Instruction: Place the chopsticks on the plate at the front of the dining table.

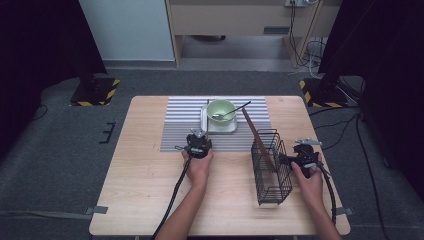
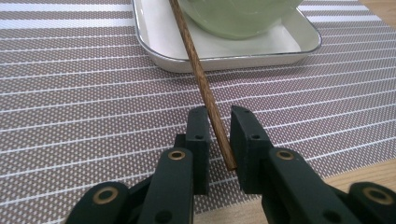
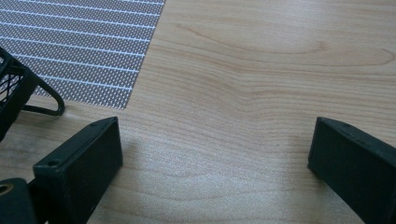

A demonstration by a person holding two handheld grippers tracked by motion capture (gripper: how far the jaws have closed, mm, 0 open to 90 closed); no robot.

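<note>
Our left hand-held gripper (image 2: 218,122) has its jaws slightly spread around the near end of a wooden chopstick (image 2: 198,74), which lies between them with a gap on one side, running over the striped placemat (image 2: 70,93) onto the white tray's (image 2: 159,42) rim. Our right hand-held gripper (image 3: 212,154) stands wide open over bare tabletop (image 3: 261,70), beside the wire basket (image 1: 270,167).
</note>
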